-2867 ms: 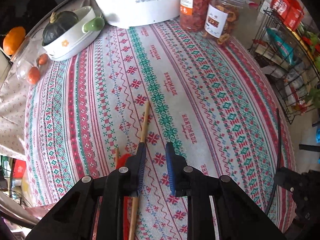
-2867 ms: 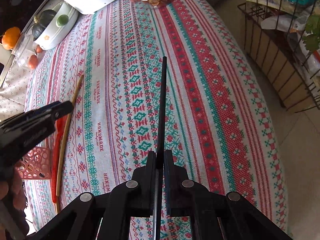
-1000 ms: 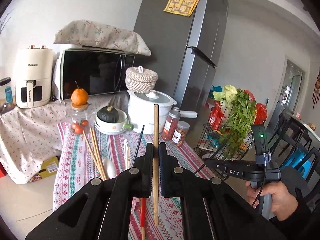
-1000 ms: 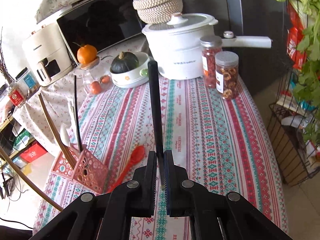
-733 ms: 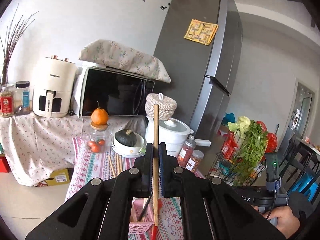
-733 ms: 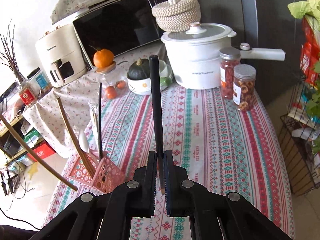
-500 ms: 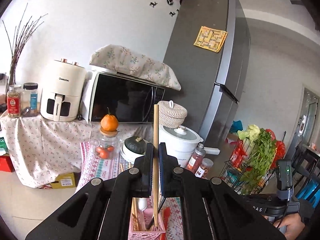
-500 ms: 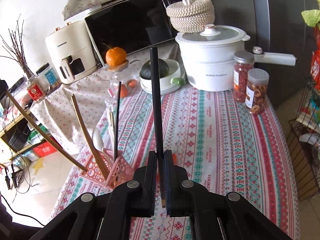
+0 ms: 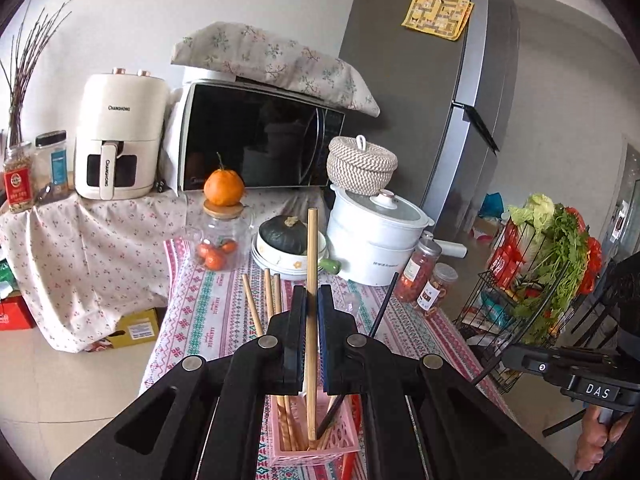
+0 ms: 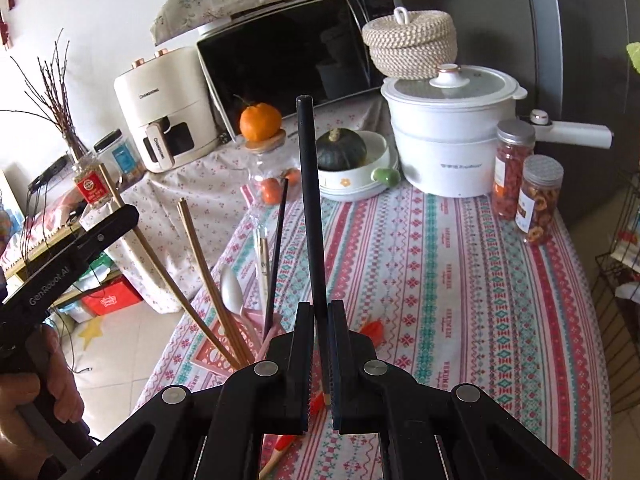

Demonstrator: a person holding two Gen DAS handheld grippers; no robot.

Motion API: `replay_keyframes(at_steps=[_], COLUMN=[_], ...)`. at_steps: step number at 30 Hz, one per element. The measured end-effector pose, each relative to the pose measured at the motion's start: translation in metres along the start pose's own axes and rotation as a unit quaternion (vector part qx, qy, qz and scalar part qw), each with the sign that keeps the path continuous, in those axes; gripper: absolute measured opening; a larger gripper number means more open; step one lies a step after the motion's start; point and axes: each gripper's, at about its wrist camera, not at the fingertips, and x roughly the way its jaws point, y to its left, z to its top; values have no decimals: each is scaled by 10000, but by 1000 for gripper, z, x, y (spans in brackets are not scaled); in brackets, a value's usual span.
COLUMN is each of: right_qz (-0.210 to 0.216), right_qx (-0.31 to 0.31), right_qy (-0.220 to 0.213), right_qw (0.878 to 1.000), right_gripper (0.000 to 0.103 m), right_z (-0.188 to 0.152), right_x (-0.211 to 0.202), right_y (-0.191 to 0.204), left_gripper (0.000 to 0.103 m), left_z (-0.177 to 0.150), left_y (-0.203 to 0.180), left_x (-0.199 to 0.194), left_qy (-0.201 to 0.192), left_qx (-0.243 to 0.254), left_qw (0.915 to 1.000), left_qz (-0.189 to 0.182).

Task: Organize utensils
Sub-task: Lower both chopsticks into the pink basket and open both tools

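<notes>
Soft daylight fills the room I am looking into, even and fairly bright, with no hard shadows on the tablecloth (image 10: 460,280). The white wall (image 9: 200,8) behind the appliances is washed pale, and in my right view its upper left corner is nearly blown out. The microwave door (image 9: 256,140) reads as a dark mirror with faint reflections. The fridge (image 9: 420,100) carries a dull sheen. Both fisheye views bend straight lines hard toward the rims, and black vignette closes the corners. Focus is sharp in the middle, softer at the edges.
</notes>
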Motion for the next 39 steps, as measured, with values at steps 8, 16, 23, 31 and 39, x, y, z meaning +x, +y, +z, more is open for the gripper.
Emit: replay_keyframes(at_steps=[8, 16, 23, 31, 39], right_qz=[38, 214, 479, 752, 749], right_qx=[-17, -73, -52, -102, -266], right_qy=[-6, -136, -414, -393, -7], right_qw=[10000, 9997, 9980, 9963, 9968], right_gripper=[4, 4, 4, 4, 4], right_z=[1, 9, 23, 30, 24], right_x=[-1, -8, -20, -1, 42], right_y=[2, 14, 26, 49, 72], left_gripper=[5, 8, 51, 56, 56], left_z=[-8, -10, -14, -24, -31], left_y=[7, 13, 20, 30, 46], left_x=[22, 38, 22, 7, 8], left_qy=[419, 1036, 1355, 1725, 2016], left_qx=[-97, -276, -435, -254, -366], left_qw=[9990, 9942, 9898, 9843, 9783], left_qz=[78, -38, -46, 273, 318])
